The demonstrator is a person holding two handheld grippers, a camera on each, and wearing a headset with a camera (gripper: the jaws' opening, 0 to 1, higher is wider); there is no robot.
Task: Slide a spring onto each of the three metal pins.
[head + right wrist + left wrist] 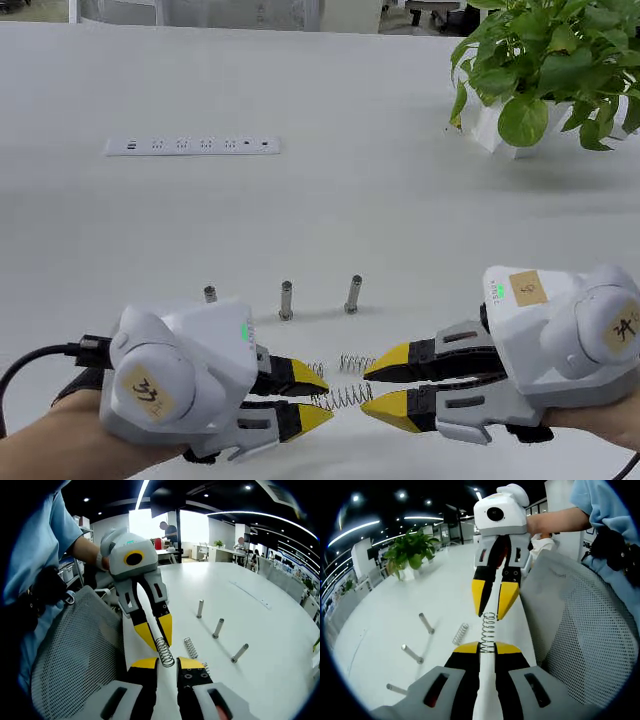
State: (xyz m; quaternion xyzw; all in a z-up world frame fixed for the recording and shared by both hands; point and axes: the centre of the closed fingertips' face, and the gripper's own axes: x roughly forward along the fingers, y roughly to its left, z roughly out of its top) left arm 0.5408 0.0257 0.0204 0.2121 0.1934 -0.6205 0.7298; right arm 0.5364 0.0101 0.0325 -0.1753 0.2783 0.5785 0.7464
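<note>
Bridging the tips of the two grippers, a spring point(340, 398) lies level between them, near the front edge of the counter point(400, 220). The left gripper point(328, 396) has its yellow-tipped jaws drawn in to about the spring's width and pinches one end. In the left gripper view that spring point(488, 632) rises straight out of the slim gap between its own jaws. The right gripper point(366, 388) faces it tip to tip, its jaws a narrow gap apart with the spring's other end sitting between them. Whether they actually press on the coil I cannot tell, even in the right gripper view (the end is tucked between the yellow tips).

A second spring point(357, 362) lies loose on the counter just behind the tips, and a third spring point(316, 369) peeks out beside the left gripper's upper jaw. Farther back, three metal pins stand upright in a row, each with a bare shaft: the left-hand pin point(210, 294), the middle pin point(286, 300) and the right-hand pin point(353, 294).

Well beyond them a white power strip point(192, 146) lies flat, and a leafy plant point(545, 55) in a white pot sits at the far right corner. A grey mesh chair point(580, 645) stands beside the counter's edge.
</note>
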